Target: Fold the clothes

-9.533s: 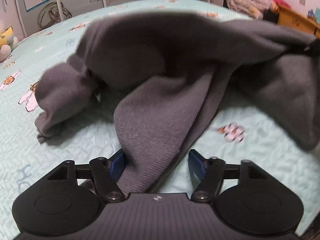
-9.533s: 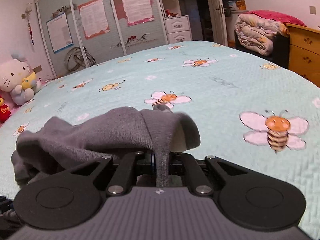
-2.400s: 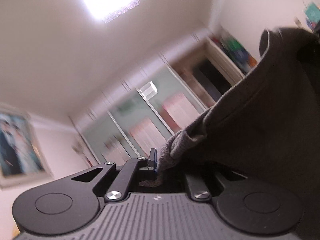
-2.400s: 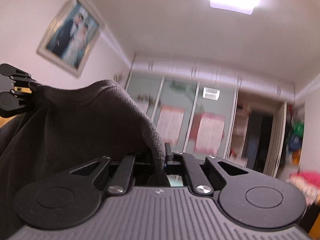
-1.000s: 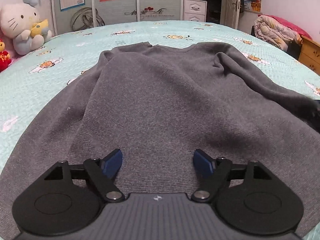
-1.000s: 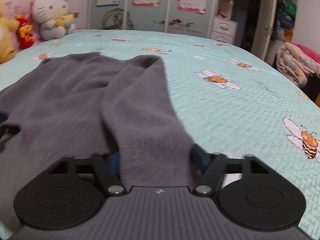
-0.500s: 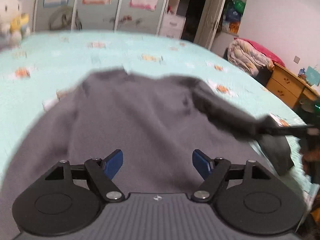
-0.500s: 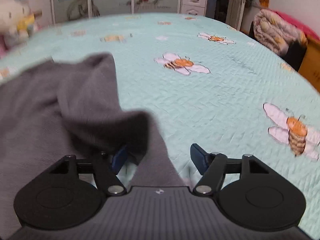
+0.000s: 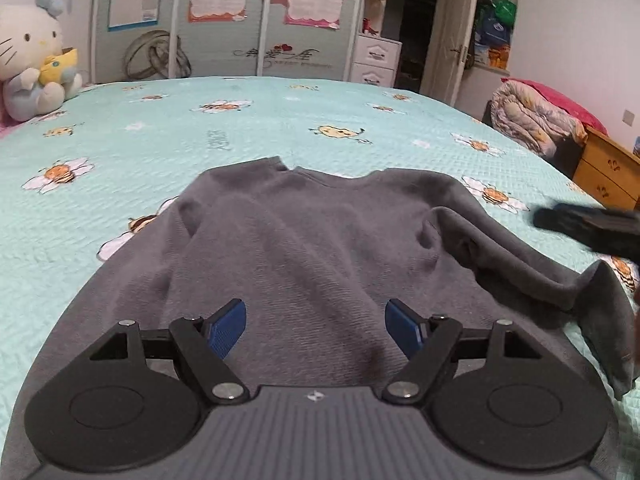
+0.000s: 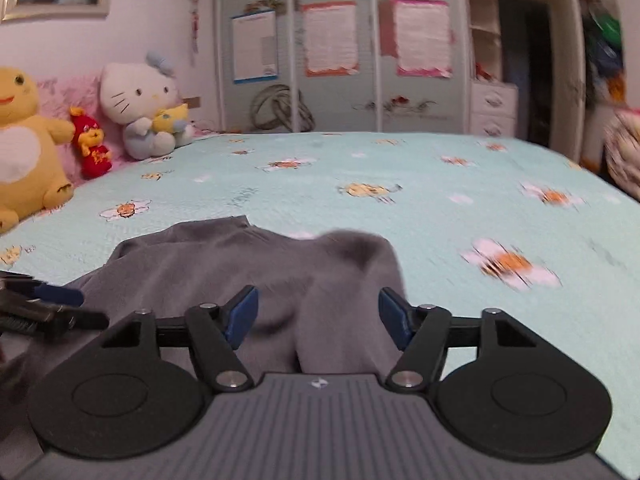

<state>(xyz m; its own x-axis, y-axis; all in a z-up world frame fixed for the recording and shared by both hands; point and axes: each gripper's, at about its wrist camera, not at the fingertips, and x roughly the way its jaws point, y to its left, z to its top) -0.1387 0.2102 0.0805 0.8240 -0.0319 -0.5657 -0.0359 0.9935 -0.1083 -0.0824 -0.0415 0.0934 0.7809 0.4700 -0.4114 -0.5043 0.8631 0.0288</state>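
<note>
**Left wrist and right wrist views: grey sweater spread on the bed, both grippers free of it**

Left wrist view shows the left gripper (image 9: 315,326) with its blue pads (image 9: 224,326) standing wide apart and nothing pinched between them. Beyond and beneath the fingers lies the grey sweater (image 9: 304,248), spread flat on the turquoise bedspread (image 9: 248,120) with its neckline at the far end from the gripper. To the gripper's right, one sleeve (image 9: 532,264) lies rumpled across the body of the sweater, its cuff end hanging off toward the near right. Past that sleeve, further right, a dark blurred shape that is the right gripper (image 9: 592,224) hovers above the bedspread.

Right wrist view, somewhat blurred, shows the right gripper (image 10: 318,320) with its jaws closing, though the blue pads (image 10: 242,316) are apart and press on nothing. Grey fabric (image 10: 344,300) of the sweater bunches up ahead of and under the fingers; whether it touches either pad I cannot tell. To this gripper's left, the left gripper (image 10: 44,304) shows at the frame edge over the sweater.

Far ahead of both grippers stand plush toys (image 10: 140,108) at the bed's left and wardrobe doors (image 10: 340,60) with posters.
</note>
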